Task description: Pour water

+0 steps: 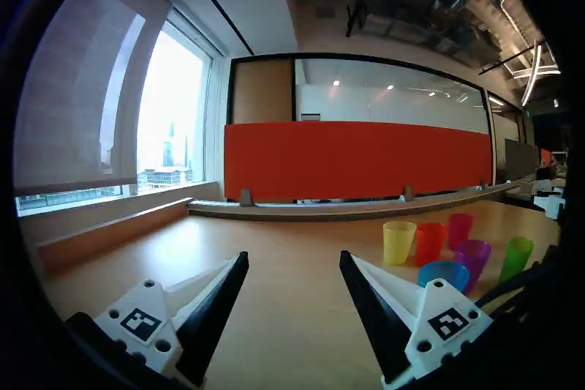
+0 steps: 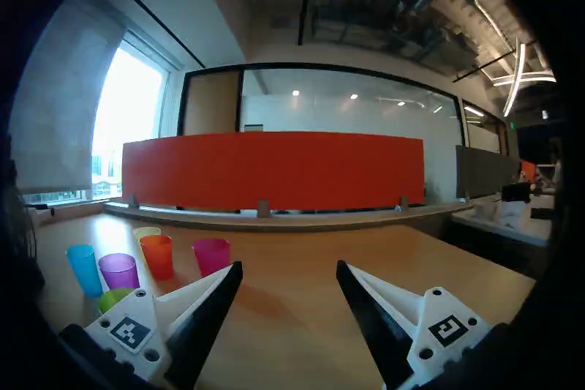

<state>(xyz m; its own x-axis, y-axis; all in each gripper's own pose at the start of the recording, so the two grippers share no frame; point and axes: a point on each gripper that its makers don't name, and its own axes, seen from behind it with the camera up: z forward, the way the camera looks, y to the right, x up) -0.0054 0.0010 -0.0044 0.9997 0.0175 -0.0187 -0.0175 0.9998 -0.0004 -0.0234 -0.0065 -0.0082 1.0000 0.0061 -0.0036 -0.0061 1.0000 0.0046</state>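
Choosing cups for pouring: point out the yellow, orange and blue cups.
Yellow cup (image 1: 398, 244): left gripper view, side wall.
Orange cup (image 1: 430, 244): left gripper view, side wall.
Blue cup (image 2: 84, 271): right gripper view, side wall.

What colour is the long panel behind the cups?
The panel is orange-red, clearest in the right gripper view.

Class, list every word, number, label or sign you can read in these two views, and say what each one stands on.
No readable text.
Square markers on the left claw and right claw: black-and-white patterns, no letters.
Coloured cups: no print visible.
Small dark plaque above the red divider: too small to read.
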